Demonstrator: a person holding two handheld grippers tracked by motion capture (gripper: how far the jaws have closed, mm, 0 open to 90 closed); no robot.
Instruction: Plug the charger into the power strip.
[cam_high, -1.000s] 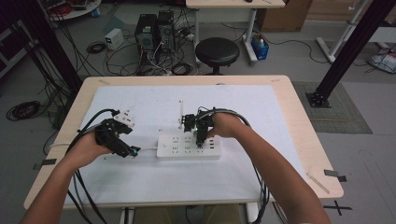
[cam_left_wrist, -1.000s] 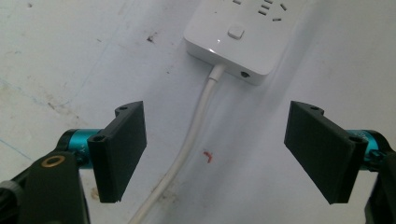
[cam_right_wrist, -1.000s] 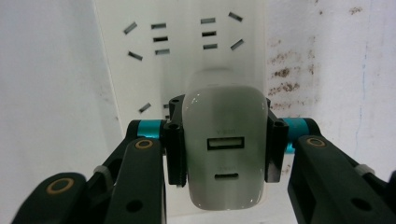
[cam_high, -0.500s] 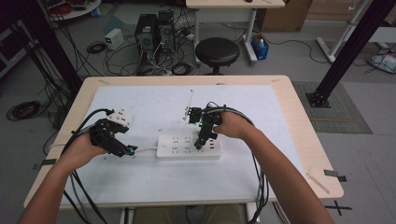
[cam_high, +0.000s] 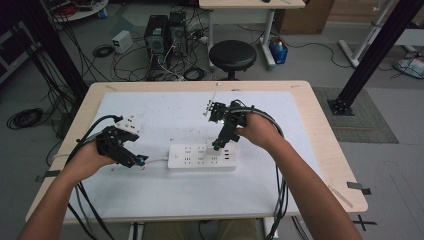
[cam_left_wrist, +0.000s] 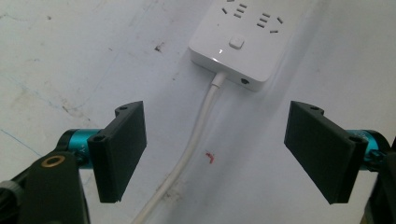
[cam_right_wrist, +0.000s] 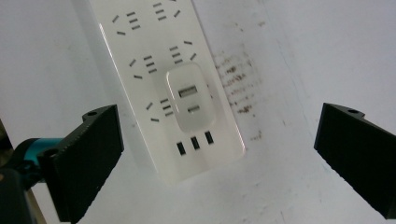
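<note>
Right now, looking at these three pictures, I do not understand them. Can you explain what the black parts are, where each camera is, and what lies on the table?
A person sits at a table and holds a hand-held grasping tool in each hand. The high view looks down from above: the left tool is at the left, the right tool at the right. The other two pictures come from a small camera riding on each tool, so the two black plates low in each are that tool's own jaws.

On the white table cover lies a white power strip with its cord. A white USB charger is plugged into the strip.

Nothing is held. The left tool's jaws stand open on either side of the cord without touching it. The right tool's jaws have just been opening and are empty, above the charger.
</note>
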